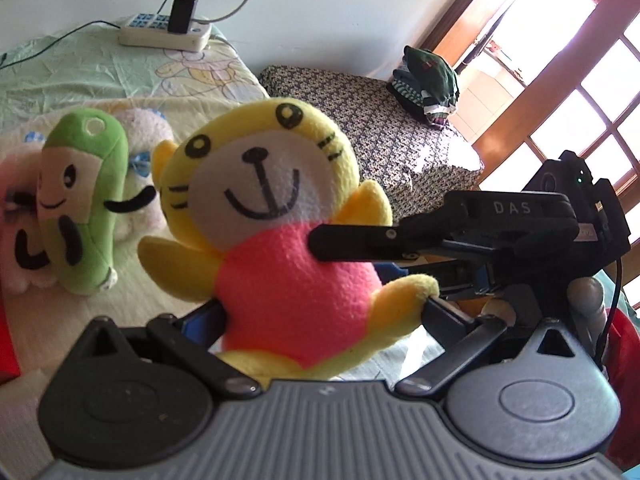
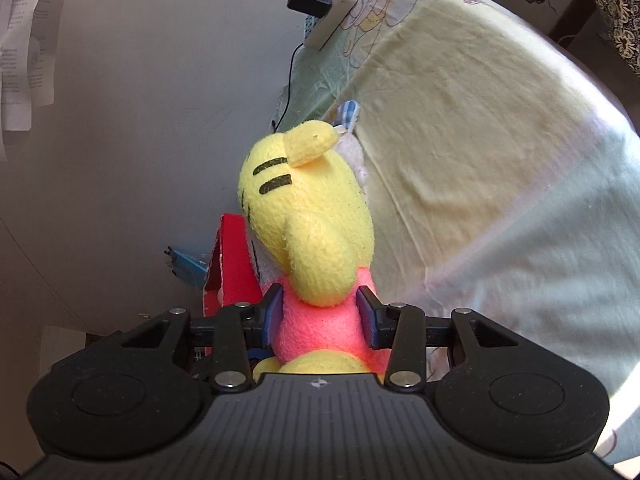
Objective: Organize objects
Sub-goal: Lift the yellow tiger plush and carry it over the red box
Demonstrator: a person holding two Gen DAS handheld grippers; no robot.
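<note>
Yellow and pink, the soft cat toy (image 1: 276,216) sits up in the air between both grippers, above the bed (image 1: 80,80). It has a yellow head, a white face with a black smile, and a pink tummy. Its yellow arms and feet stick out.

In the left wrist view, the left gripper (image 1: 320,312) has its two fingers on the sides of the toy's pink tummy, low down, and they squeeze it. One blue pad peeks out on the left side. The right gripper (image 1: 460,236) comes in from the right, and one long black finger (image 1: 352,244) lies across the pink tummy.

In the right wrist view, the right gripper (image 2: 320,316) pinches the pink tummy from both sides with its blue pads (image 2: 366,320). Here the toy (image 2: 308,216) shows its back and side, with two black stripes on the yellow head.

Just behind the toy, in the left wrist view, a green plush toy (image 1: 84,204) with a smiling face stands on the bed. A white fluffy toy (image 1: 148,136) is right behind it. Far back on the sheet lies a white power strip (image 1: 164,34) with a black plug (image 1: 182,12) in it. A pile of folded clothes (image 1: 430,84) sits on a spotted cover (image 1: 360,120) near the window (image 1: 580,100). Something red (image 2: 232,264) shows beside the toy in the right wrist view.
</note>
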